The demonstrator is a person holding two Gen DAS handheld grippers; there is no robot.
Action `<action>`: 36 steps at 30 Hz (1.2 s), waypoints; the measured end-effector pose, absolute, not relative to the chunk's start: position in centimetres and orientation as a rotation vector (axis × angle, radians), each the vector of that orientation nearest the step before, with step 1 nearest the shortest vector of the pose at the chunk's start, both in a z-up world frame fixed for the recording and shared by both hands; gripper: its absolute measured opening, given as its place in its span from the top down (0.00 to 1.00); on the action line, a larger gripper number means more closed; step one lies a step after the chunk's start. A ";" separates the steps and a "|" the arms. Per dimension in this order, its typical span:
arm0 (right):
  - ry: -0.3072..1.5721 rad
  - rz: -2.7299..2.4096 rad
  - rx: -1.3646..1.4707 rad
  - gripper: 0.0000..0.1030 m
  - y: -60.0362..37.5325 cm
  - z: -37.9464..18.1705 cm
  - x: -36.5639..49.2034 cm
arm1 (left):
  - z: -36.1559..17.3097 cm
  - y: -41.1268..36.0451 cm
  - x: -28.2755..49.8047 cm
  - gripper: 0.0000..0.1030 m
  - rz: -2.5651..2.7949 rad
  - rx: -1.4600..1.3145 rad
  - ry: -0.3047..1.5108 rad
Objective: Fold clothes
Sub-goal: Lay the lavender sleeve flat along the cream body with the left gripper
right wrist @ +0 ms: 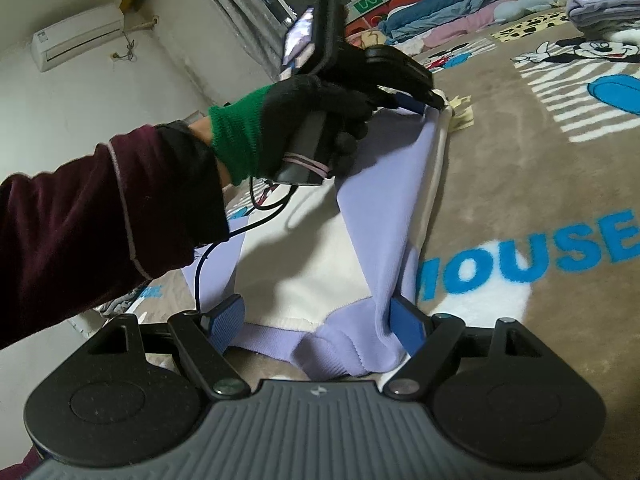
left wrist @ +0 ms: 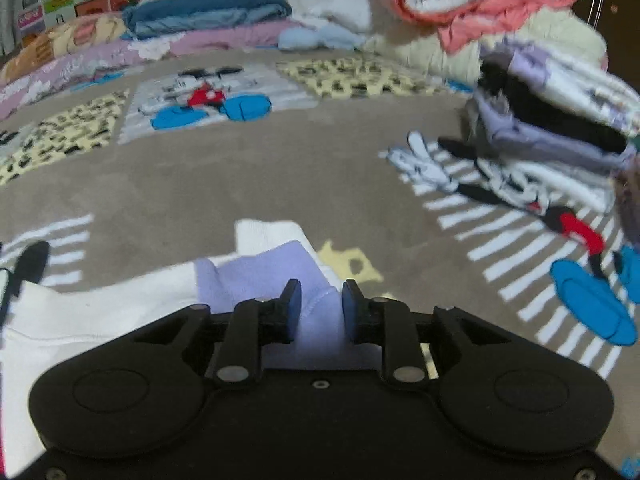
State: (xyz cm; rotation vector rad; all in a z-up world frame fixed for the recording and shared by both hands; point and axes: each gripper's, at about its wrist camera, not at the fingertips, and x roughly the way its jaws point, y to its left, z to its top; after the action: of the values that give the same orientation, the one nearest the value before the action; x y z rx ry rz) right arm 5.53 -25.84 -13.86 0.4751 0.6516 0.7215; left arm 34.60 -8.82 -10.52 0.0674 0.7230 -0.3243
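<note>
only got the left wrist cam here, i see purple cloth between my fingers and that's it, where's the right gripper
Observer: The right gripper is at the near hem of the lilac and white garment, jaws wide apart, purple ribbed cloth lying between them.
Operator: is it gripping
Observer: It does not look like it; the left pad stands clear of the cloth, though the right pad touches a fold.
Operator: and how does my left look from there
Observer: The left gripper pinches the garment's far corner, raised off the blanket, so the purple edge hangs in a taut line down toward the right gripper.
Operator: anything trailing
Observer: A black cable hangs from the left handle over the white panel.
</note>
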 end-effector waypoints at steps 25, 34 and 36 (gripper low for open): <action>0.547 0.689 0.240 0.25 -22.2 -14.1 7.0 | -9.1 -7.2 35.5 0.79 -0.382 0.042 0.780; 0.553 0.696 0.235 0.24 -22.2 -14.6 6.7 | -11.3 -10.5 37.3 0.79 -0.360 0.200 0.858; 0.553 0.699 0.238 0.24 -22.2 -14.6 6.8 | -10.3 -9.3 36.0 0.79 -0.369 0.164 0.797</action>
State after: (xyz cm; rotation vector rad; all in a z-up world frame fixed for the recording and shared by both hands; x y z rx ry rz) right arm 6.80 -22.23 -14.60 0.2384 0.5533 0.6987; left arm 35.97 -9.27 -10.29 0.1637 0.7971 -0.3685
